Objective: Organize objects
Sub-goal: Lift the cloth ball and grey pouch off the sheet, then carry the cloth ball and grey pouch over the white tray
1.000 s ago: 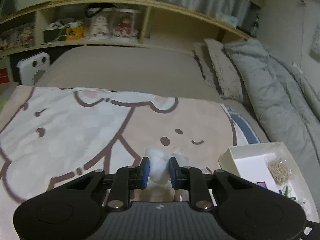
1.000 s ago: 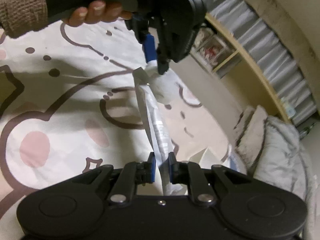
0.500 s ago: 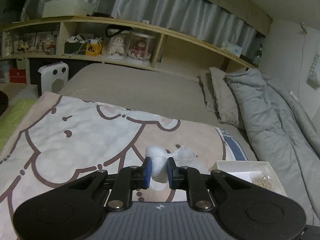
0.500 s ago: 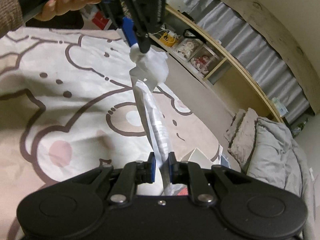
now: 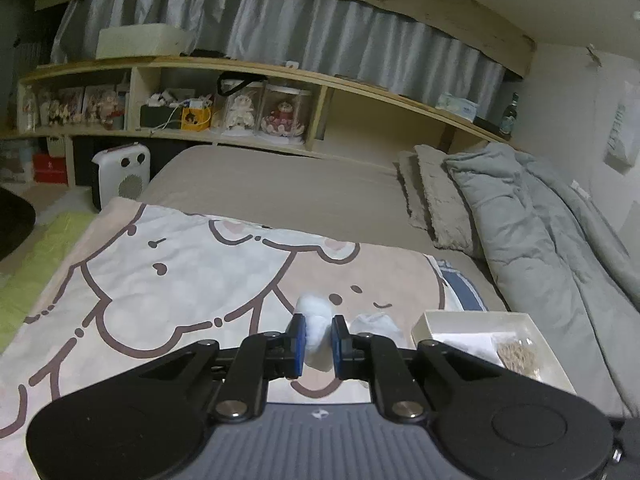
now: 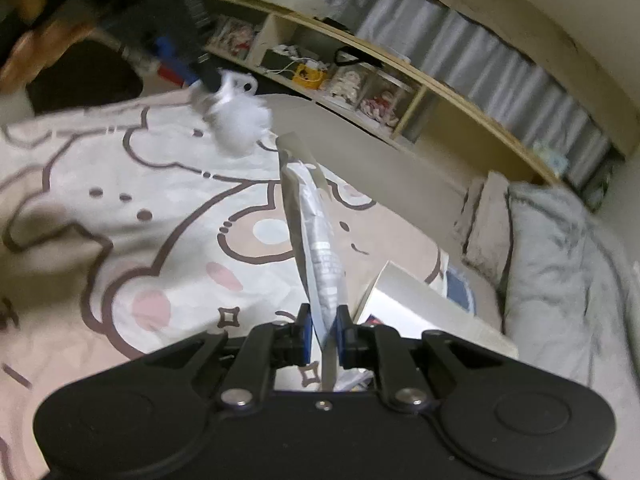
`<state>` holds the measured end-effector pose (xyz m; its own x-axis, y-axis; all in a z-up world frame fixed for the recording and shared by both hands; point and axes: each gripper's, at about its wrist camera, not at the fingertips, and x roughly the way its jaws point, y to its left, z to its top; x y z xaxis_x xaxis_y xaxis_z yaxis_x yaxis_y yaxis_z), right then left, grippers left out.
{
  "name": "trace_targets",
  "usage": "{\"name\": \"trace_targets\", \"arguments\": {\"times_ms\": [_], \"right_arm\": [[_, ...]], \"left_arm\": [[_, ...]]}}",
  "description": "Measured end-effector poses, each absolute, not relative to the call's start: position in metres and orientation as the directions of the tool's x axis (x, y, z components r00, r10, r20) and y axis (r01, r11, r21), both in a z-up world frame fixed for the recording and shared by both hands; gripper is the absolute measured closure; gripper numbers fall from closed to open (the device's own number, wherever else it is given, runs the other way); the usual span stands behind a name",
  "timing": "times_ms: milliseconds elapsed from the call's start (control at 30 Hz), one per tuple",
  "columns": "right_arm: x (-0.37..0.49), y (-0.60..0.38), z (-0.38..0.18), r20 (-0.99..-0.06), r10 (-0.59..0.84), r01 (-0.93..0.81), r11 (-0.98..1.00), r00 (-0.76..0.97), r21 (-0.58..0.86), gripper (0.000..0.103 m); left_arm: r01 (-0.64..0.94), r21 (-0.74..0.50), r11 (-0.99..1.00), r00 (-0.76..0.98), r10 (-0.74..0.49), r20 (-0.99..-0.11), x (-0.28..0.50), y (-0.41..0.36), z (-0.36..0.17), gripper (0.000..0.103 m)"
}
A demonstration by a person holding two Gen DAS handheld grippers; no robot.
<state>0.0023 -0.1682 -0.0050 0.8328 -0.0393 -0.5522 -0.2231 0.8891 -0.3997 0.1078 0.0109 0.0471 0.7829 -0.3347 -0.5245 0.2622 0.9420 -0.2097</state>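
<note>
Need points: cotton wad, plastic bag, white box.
cotton wad (image 5: 316, 330), left wrist view, its middle between the pads
plastic bag (image 6: 320, 240), right wrist view, mid-length of the strip
white box (image 5: 480, 316), left wrist view, far rim

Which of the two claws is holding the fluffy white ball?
The left claw pinches the fluffy ball between its blue pads. The right claw grips a flat plastic bag instead.
</note>
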Motion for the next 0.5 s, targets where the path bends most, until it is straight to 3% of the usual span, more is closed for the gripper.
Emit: {"name": "trace_targets", "arguments": {"times_ms": [500], "right_arm": [[0.0,-0.268,0.028,-0.63,0.054,-0.116,0.992,0.775,-0.058,0.091]], "left_arm": [[0.381,-0.192,0.904,0.769,-0.425,-0.478,0.081,-0.034,0.054,0.089]]}}
